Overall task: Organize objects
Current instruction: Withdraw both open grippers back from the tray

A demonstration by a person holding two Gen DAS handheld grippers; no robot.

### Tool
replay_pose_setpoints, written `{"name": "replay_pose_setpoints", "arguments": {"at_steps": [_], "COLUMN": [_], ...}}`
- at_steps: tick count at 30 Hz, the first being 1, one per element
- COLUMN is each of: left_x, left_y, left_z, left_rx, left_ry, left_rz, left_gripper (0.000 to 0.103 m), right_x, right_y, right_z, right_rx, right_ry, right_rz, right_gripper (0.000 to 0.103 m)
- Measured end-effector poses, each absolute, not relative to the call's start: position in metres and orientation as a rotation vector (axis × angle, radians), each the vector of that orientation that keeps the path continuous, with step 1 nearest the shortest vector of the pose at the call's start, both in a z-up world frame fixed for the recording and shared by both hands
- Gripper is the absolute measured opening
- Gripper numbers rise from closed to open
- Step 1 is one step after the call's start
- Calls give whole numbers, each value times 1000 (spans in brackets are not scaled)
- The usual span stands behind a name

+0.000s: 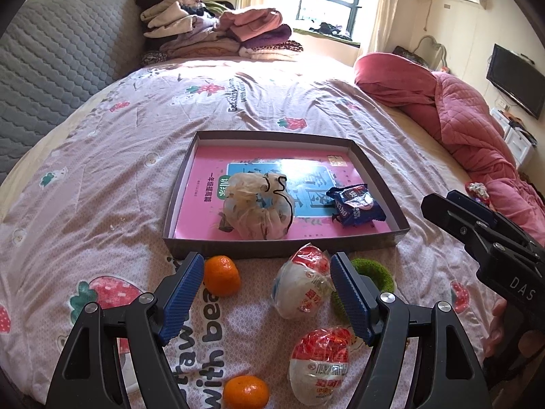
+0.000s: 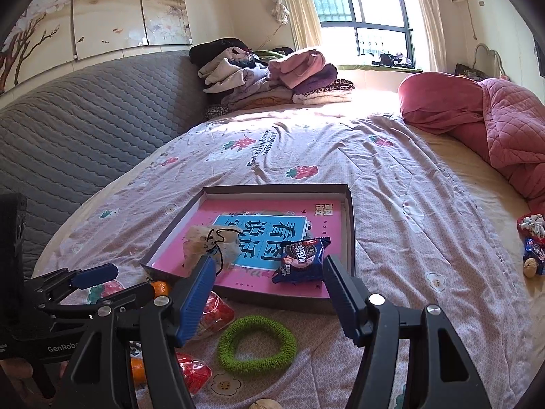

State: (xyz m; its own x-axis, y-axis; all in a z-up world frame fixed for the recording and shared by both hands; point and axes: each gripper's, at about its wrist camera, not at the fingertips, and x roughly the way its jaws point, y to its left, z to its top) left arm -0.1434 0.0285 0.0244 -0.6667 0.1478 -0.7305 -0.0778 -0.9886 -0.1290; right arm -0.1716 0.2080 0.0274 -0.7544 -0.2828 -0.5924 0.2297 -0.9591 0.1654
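A shallow brown box (image 1: 381, 173) (image 2: 351, 225) with a pink book inside lies on the bed. In it sit a knotted plastic bag (image 1: 255, 204) (image 2: 211, 242) and a blue snack packet (image 1: 356, 204) (image 2: 301, 259). In front of it lie two oranges (image 1: 221, 274) (image 1: 245, 392), two red-and-white wrapped eggs (image 1: 301, 284) (image 1: 320, 364) and a green ring (image 1: 374, 272) (image 2: 257, 342). My left gripper (image 1: 265, 272) is open above the near orange and egg. My right gripper (image 2: 269, 272) is open above the ring, near the box's front edge; it also shows in the left wrist view (image 1: 477, 225).
A pile of folded clothes (image 1: 218, 30) lies at the far end of the bed. A pink quilt (image 1: 460, 116) is bunched along the right. Small items (image 2: 533, 248) lie at the right bed edge, a walnut (image 2: 265, 404) near the front. A grey padded headboard (image 2: 85, 119) runs along the left.
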Motion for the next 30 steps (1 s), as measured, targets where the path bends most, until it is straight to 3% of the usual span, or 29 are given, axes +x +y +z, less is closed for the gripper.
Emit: {"name": "replay_pose_setpoints", "arguments": {"at_steps": [30], "left_x": [-99], "left_y": [13], "left_z": [47], "left_rx": [-1159], "left_ry": [-147], "left_rz": [2774], "left_gripper": [78], "right_x": [-125], "right_y": [196], "right_z": [43], "right_rx": [936], "right_ry": [-102], "right_rz": [-2714], "right_gripper": [65]}}
